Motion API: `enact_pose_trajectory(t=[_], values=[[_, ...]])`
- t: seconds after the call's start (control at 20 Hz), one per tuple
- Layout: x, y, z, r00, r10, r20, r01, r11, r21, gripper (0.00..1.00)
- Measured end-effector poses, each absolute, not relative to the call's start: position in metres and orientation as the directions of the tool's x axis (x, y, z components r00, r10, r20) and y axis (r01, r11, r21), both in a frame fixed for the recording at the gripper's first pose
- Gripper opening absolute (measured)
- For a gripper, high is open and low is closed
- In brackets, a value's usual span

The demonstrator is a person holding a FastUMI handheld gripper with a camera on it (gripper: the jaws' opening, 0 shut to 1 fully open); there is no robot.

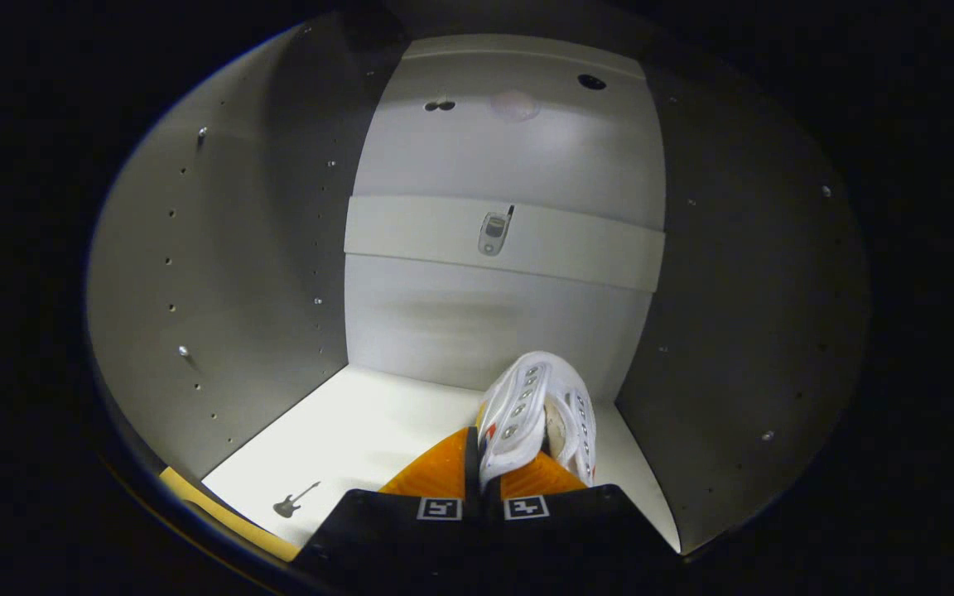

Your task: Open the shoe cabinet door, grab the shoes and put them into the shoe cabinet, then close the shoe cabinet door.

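My gripper (484,468) is inside the open shoe cabinet (220,273), just above its white floor (361,430). The two orange fingers (436,472) are pressed close together on the edge of a white shoe (531,406) with grey lace eyelets. The shoe stands up from the fingers, its toe pointing toward the back wall (493,323). I cannot tell whether its far end rests on the floor near the right side wall. The cabinet door is out of sight.
A white shelf (444,228) runs across the back at mid height, with a small phone-shaped sticker (493,233) on it. A guitar sticker (295,500) marks the floor near the front left edge. Grey side walls (742,331) with peg holes close in both sides.
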State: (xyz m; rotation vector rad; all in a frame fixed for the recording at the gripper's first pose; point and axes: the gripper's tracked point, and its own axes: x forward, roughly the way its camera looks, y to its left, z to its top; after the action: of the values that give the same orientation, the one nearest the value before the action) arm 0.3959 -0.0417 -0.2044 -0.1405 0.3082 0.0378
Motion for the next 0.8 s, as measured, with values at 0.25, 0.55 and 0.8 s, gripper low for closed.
enact_pose_trajectory(t=[0.25, 0.55, 0.8], values=[[0.402, -0.032, -0.223, 0.933, 0.062, -0.355, -0.096, 0.992, -0.079, 0.03], [0.404, -0.031, -0.231, 0.921, 0.058, -0.386, -0.09, 0.994, -0.066, 0.04], [0.403, -0.033, -0.232, 0.917, 0.038, -0.397, -0.072, 0.995, -0.07, 0.04]])
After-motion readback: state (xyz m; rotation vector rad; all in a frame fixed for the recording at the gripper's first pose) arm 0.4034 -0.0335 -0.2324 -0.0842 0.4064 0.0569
